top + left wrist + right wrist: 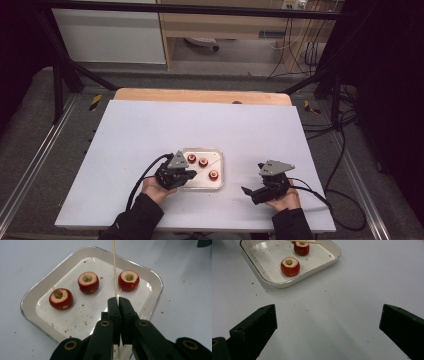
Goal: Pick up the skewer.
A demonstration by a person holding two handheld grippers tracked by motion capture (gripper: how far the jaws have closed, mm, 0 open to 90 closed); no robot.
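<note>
I see the white surface (150, 130) with a shallow tray (30, 293) sitting near my side of it, between my two hands. Three cored red fruits lie in the tray, each apart from the others: one at the left (60, 298), one in the middle (88, 282), one at the right (128, 280). None of them is on the skewer (115, 270) yet, so I judge the threading has not begun; all three are left to spear.

My left tool (117, 301) has its jaws pressed together on the thin wooden skewer, which runs up from the jaws over the tray and passes between the middle fruit and the right one, touching neither as far as I can tell.

My right tool (327, 315) hovers over bare surface just beside the tray, jaws spread wide and holding nothing.
</note>
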